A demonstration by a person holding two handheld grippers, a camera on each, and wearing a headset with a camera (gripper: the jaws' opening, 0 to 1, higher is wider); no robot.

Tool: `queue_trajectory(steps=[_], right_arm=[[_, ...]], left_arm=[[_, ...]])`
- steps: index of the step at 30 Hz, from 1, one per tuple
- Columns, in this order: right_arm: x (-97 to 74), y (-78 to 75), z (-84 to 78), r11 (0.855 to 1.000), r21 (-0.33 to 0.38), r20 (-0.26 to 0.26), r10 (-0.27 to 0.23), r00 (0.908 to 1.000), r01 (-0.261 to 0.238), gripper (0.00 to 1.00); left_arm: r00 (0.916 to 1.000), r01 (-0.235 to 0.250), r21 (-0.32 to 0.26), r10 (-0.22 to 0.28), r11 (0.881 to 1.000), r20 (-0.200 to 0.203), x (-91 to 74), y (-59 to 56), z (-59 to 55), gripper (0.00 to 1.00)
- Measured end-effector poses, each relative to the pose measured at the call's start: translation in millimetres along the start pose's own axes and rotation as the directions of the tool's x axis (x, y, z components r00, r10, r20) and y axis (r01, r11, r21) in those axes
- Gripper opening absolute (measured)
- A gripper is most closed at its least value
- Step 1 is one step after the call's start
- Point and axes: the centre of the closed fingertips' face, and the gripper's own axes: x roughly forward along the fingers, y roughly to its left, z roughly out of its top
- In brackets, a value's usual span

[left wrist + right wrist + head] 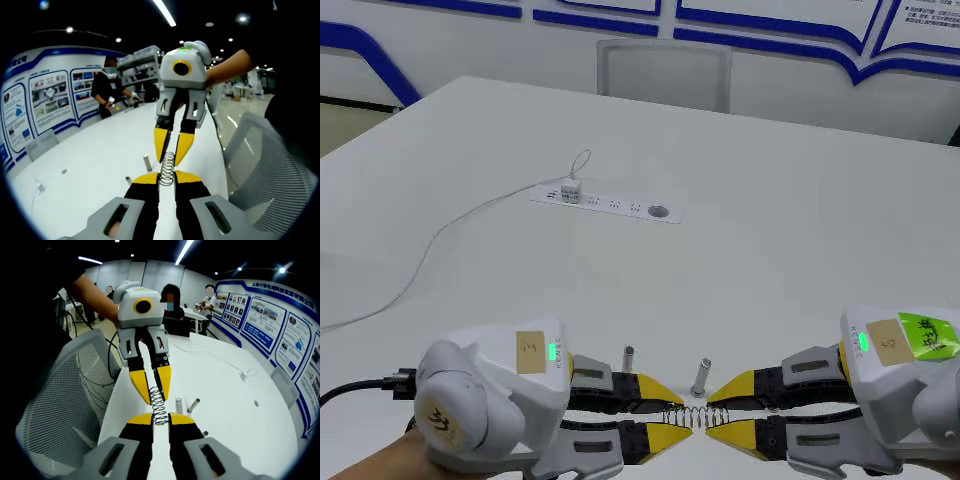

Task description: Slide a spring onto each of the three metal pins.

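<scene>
One spring (692, 415) hangs level just above the desk (770, 250), caught at its two ends by two grippers. The left gripper (672, 415) is closed on its left end and the right gripper (717, 410) is closed on its right end, their yellow tips nearly meeting.

Two pins (629, 358) stand upright on the desk just behind the grippers, the other pin (702, 374) nearer the right gripper. In the right gripper view a second spring (179, 406) stands on the desk just beside the held one; I cannot tell whether it sits on a pin.

Each gripper carries one tan label (531, 352), and its handwriting is too faint to read. The right one also has one green sticker (928, 333), also unreadable.

Farther back lie one power strip (620, 205) with one white plug (570, 190) and one cable (450, 230). The wall posters' text is too small to read.
</scene>
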Motion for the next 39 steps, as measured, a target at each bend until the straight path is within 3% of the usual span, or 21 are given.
queue_trajectory(steps=[10,15,22,24,25,27,32,35,39], right_arm=[[0.4,1.7,-3.7,0.999,0.034,0.007,0.024,0.9997,-0.025,0.15],[1.3,3.4,-6.8,0.998,0.049,-0.002,0.034,0.9994,-0.034,0.14],[-1.1,2.8,-3.3,0.995,0.092,0.027,0.037,0.9990,-0.039,0.11],[-3.3,2.5,1.3,0.993,0.104,0.052,0.042,0.9977,-0.047,0.11],[-4.5,5.1,5.9,0.991,0.114,0.076,0.057,0.9955,-0.066,0.11],[-4.8,4.6,5.2,0.993,0.103,0.070,0.053,0.9962,-0.060,0.11],[-7.3,6.4,12.4,0.988,0.130,0.111,0.065,0.9917,-0.079,0.11],[-8.7,6.5,22.0,0.984,0.155,0.161,0.063,0.9849,-0.088,0.11],[-7.8,5.0,26.1,0.982,0.173,0.180,0.050,0.9824,-0.081,0.11]], left_arm=[[0.9993,0.038,0.036,-0.038,0.999,-0.003,0.8,-4.7,3.7,0.09],[0.9993,0.038,0.039,-0.037,0.999,-0.002,1.2,-4.7,4.4,0.10],[0.9993,0.038,0.035,-0.037,0.999,-0.006,0.4,-4.7,1.8,0.10],[0.9984,0.044,0.059,-0.042,0.997,-0.037,0.8,-5.9,-2.8,0.09],[0.9987,0.042,0.054,-0.041,0.998,-0.031,0.8,-5.7,-2.1,0.09],[0.9990,0.042,0.039,-0.042,0.998,-0.018,-0.1,-5.2,-0.4,0.09],[0.9989,0.043,0.042,-0.042,0.998,-0.019,0.2,-5.1,-1.3,0.09],[0.9990,0.041,0.040,-0.040,0.998,-0.020,0.5,-5.4,-2.4,0.09],[0.9995,0.028,0.028,-0.028,0.999,-0.016,0.5,-4.0,-3.2,0.09]])
